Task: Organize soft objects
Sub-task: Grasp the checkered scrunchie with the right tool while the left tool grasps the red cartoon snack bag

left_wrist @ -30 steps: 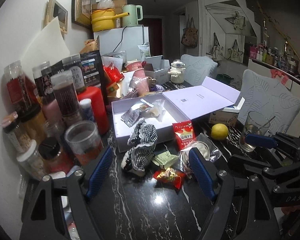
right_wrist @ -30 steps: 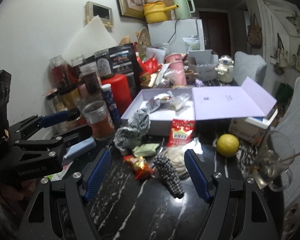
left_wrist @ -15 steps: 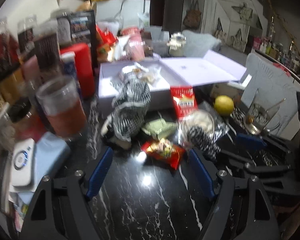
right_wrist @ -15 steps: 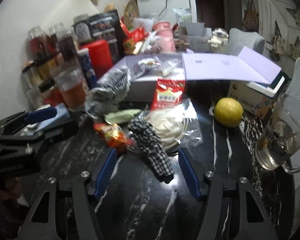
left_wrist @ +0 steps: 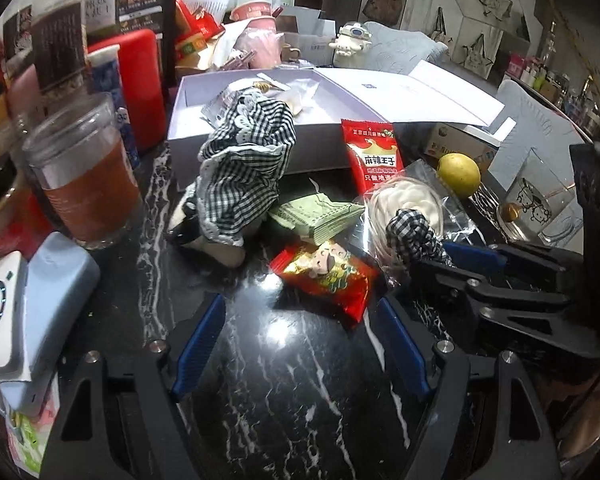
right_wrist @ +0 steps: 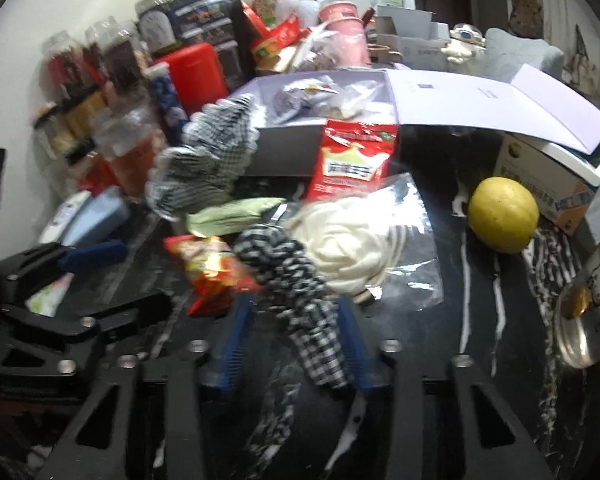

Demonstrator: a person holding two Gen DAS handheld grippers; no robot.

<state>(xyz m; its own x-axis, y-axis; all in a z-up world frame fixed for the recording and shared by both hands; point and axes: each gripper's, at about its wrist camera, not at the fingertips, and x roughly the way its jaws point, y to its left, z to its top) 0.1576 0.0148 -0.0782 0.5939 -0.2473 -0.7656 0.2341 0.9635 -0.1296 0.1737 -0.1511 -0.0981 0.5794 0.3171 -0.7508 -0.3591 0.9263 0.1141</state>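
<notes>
**Observer:** Why is your right claw point(right_wrist: 294, 336) so low on the surface point(left_wrist: 300, 400)?

**Me:** I have it around the near tail of the small checked cloth point(right_wrist: 296, 280), the soft thing I want. Its jaws have just been closing, and the cloth runs between the blue pads point(right_wrist: 236, 336). They look pressed onto it, so I call it grasped (the picture is smeared, so I say that cautiously).

**Observer:** And the left claw point(left_wrist: 300, 340)?

**Me:** Released, jaws wide, hanging over bare marble just near of the red snack packet point(left_wrist: 328, 276). Nothing sits between its pads. I judge it is waiting for the big checked cloth point(left_wrist: 244, 172), which is slumped against the front wall of the open white box point(left_wrist: 320, 148), far and left of the small one.

**Observer:** What can't you make out?

**Me:** The small cloth's far end lies on a bagged white bundle point(right_wrist: 352, 248), and I can't tell whether they are tangled. The big cloth covers something pale and dark at its foot. The box's far corner is hidden by wrappers, and the jars point(left_wrist: 80, 172) at left are cut off.
</notes>
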